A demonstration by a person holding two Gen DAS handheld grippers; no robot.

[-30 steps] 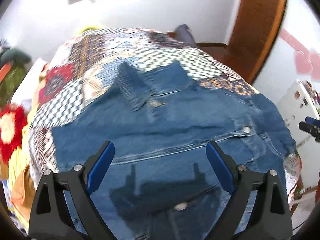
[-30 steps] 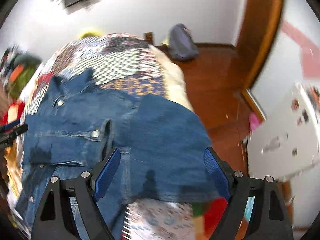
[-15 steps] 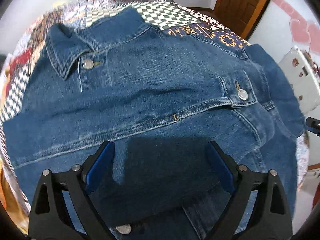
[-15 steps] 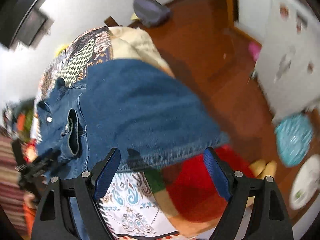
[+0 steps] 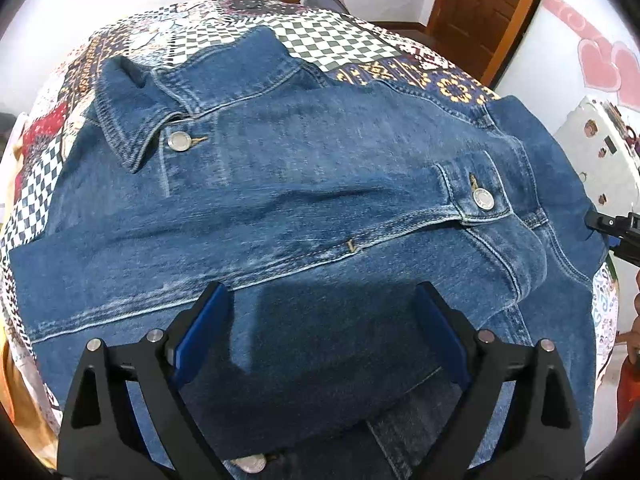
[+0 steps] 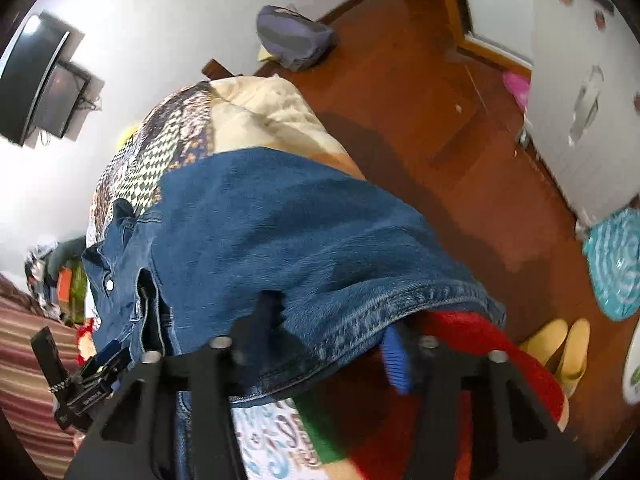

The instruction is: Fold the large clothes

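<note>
A stiff, stitched denim jacket (image 5: 304, 208) is lying flat on the patchwork quilt (image 5: 344, 40). The left gripper (image 5: 324, 320) is hovering over the jacket, jaws wide. The right gripper (image 6: 332, 344), jaws just closing, is pinching the jacket's hem.

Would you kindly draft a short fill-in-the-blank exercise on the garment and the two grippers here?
1. The garment spread on the patchwork quilt is a ____ jacket.
2. The left gripper hovers over it with jaws ____.
3. The right gripper has just been closing around the jacket's ____.

Missing words: denim; open; hem

jacket (image 5: 320, 184): blue denim | bedspread (image 5: 340, 36): checked patchwork | floor (image 6: 420, 80): reddish-brown
</note>
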